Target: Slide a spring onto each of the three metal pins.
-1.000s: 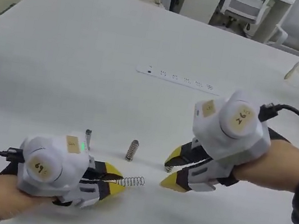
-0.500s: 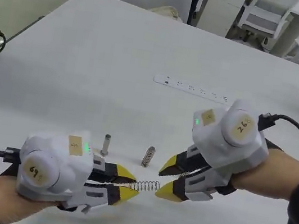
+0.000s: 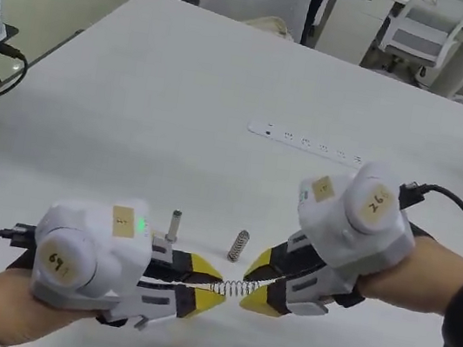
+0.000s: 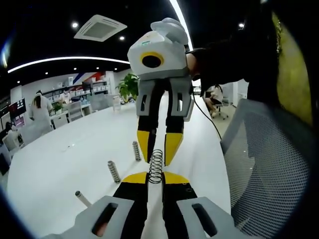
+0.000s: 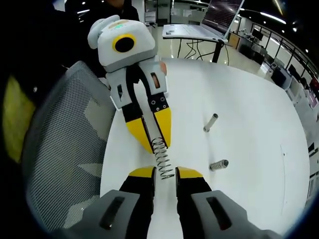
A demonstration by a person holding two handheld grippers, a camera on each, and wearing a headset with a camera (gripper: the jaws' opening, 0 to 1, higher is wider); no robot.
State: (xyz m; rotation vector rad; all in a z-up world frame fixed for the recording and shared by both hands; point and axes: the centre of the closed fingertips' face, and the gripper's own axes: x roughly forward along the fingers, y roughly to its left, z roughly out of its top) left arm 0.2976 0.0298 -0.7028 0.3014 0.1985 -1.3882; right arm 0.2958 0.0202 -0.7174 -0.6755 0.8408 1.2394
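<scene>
White bench (image 3: 158, 83) takes up most of the head view. Both grippers hang over it close to the near edge, tips facing each other, approx. mid-width.

L gripper (image 3: 216, 287) comes in from the near-left corner side. Its jaws are pressed together on one end of the loose spring, w/ the coil sticking straight out past the yellow tips.

R gripper (image 3: 246, 288) comes in from the right edge side. Its jaws are parted, and the spring's other end sits btwn the tips. Can't tell if the pads touch the coil.

Power strip (image 3: 307, 143) is white and flat on the bench, well beyond the grippers toward the far edge.

Bare pin (image 3: 175, 224) stands upright just beyond the L gripper, w/ nothing on it.

Sprung pin (image 3: 239, 245) is to the right of the bare one, just beyond where the tips meet. It stands upright w/ a coil round it.

2nd sprung pin (image 4: 135, 150) shows in the left gripper view, next along the row beside the R gripper's jaws. It also carries a coil.

Loose spring (image 3: 235, 287) lies roughly level above the bench, bridging the two sets of tips. It's apart from all 3 pins.
</scene>
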